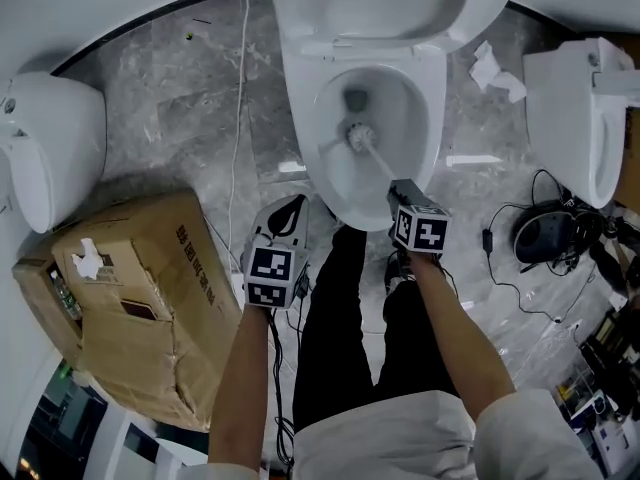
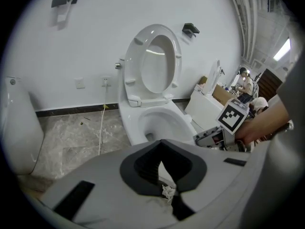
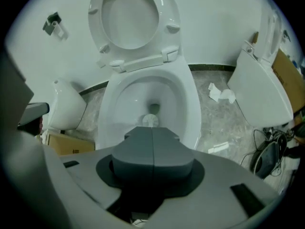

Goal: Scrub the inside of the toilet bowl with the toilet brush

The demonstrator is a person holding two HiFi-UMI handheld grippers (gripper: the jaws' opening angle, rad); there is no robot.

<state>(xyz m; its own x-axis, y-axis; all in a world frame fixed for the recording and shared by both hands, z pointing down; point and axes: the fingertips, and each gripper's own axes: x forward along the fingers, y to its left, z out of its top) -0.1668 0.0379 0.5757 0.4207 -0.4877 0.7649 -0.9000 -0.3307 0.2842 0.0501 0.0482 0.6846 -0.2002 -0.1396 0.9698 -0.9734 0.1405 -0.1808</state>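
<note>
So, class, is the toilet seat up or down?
Up: the toilet seat stands raised against the wall, leaving the rim of the bowl bare.

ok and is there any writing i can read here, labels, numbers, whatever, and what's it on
Nothing can be quoted.
Cardboard box, red print along one side, head view: too blurred to read.
Same box, dark print, right gripper view: too small to read.
Marker cubes: black-and-white square patterns, no letters or digits.
</note>
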